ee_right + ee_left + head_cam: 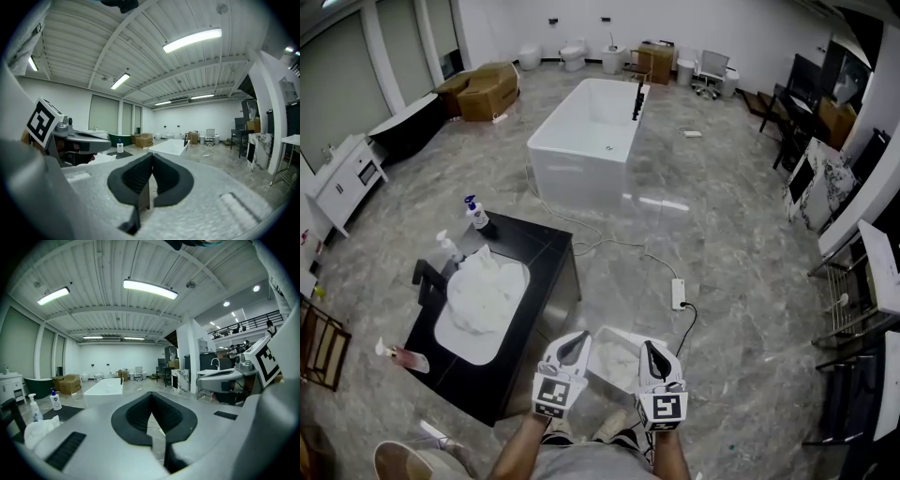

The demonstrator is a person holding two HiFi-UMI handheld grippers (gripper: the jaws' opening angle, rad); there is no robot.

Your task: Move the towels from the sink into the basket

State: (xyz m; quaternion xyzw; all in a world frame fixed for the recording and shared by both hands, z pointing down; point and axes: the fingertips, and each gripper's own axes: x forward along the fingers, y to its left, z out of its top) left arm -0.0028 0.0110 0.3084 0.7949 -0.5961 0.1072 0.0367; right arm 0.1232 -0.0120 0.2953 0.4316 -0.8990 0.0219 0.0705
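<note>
White towels [483, 291] lie piled in the white sink [450, 345] set in a black counter at the left of the head view. They also show at the lower left of the left gripper view as towels [40, 427]. A white basket [602, 337] with white cloth inside stands on the floor just ahead of my feet. My left gripper [571, 349] and right gripper [652, 356] are held side by side above the basket, apart from the sink. The jaws of the left gripper [151, 397] meet at the tips with nothing between them. The right gripper [151, 161] is shut and empty too.
Two soap bottles [475, 214] and a black tap [427, 277] stand on the counter [534, 253]. A white bathtub [586, 136] sits further ahead. A power strip [679, 293] with its cable lies on the marble floor to the right of the counter. Racks line the right wall.
</note>
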